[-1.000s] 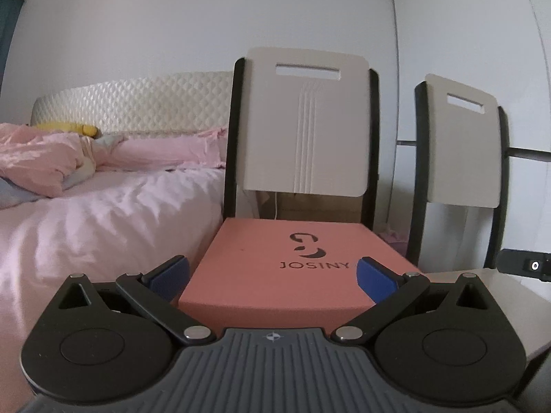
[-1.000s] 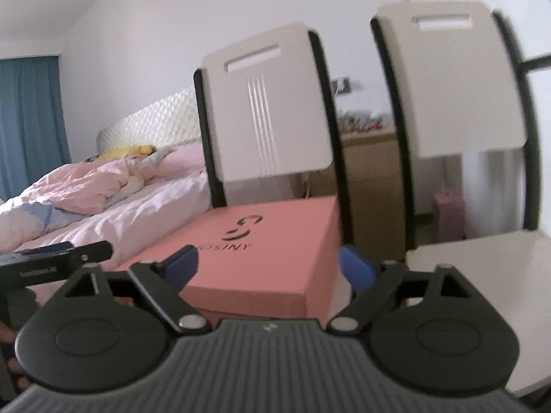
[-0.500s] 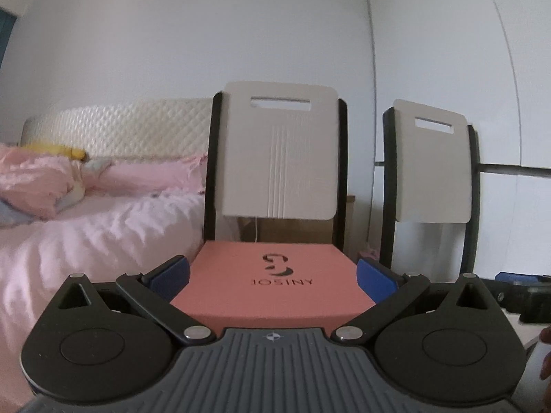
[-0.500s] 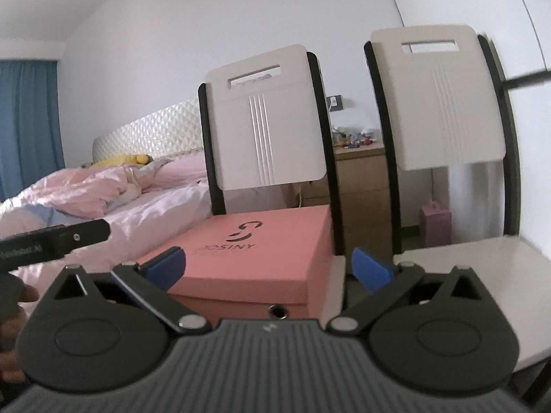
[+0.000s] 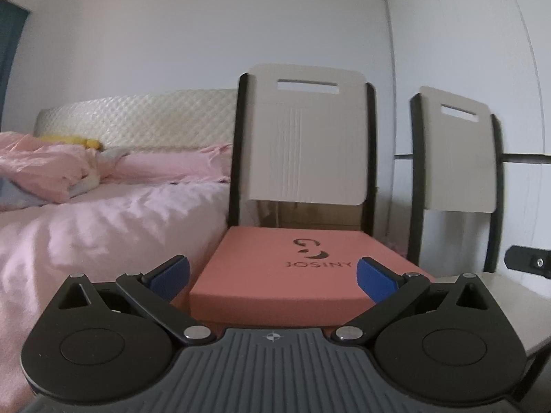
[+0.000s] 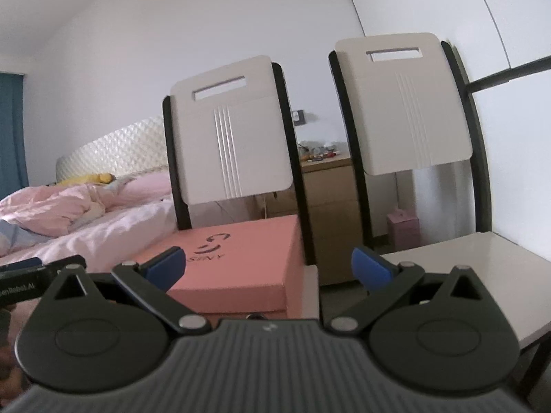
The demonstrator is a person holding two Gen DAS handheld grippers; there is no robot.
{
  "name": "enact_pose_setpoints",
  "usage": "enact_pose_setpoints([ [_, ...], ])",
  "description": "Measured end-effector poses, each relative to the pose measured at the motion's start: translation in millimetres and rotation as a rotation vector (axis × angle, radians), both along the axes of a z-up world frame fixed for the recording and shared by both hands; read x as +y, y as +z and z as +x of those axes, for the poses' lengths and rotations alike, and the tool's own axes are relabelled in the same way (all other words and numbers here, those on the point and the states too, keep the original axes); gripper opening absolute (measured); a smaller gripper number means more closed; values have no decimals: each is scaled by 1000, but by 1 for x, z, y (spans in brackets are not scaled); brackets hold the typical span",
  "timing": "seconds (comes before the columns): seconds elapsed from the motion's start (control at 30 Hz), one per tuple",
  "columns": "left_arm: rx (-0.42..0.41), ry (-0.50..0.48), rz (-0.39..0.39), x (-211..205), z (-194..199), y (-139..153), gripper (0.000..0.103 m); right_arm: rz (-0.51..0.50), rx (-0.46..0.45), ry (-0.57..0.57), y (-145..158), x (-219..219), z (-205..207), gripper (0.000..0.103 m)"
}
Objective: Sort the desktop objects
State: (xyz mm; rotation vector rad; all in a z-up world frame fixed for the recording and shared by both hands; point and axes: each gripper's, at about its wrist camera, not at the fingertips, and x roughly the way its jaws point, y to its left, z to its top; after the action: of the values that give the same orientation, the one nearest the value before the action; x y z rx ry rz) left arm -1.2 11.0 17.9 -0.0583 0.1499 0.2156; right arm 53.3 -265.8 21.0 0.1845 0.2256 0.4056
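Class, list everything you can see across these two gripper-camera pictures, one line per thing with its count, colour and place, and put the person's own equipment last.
box: one, salmon pink with dark JOSINY logo, lying flat on the nearer chair's seat.
chairs: two, off-white backrests with black frames, side by side facing the cameras; second chair seat bare.
bed: one, pink bedding, quilted cream headboard, left of the chairs.
yellow item: one, on the bed near the headboard; too small to identify.
nightstand: one, light wood, behind the chairs, small clutter on top.
small pink box: one, on the floor by the nightstand.
curtain: one, teal, far left.
left gripper: one, black with blue pads, open.
right gripper: one, same, open.
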Motion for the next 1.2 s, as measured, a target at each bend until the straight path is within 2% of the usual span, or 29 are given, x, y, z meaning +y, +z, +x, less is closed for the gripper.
enact_pose_setpoints([
  [0.4,18,11,48,-7,2,-3,103,-54,42,58,-5,19,9,103],
  [0.53,21,21,47,-7,2,-4,103,-101,43,51,-7,28,8,103],
  [1.2,41,48,73,-10,4,-7,103,-129,33,25,-9,30,5,103],
])
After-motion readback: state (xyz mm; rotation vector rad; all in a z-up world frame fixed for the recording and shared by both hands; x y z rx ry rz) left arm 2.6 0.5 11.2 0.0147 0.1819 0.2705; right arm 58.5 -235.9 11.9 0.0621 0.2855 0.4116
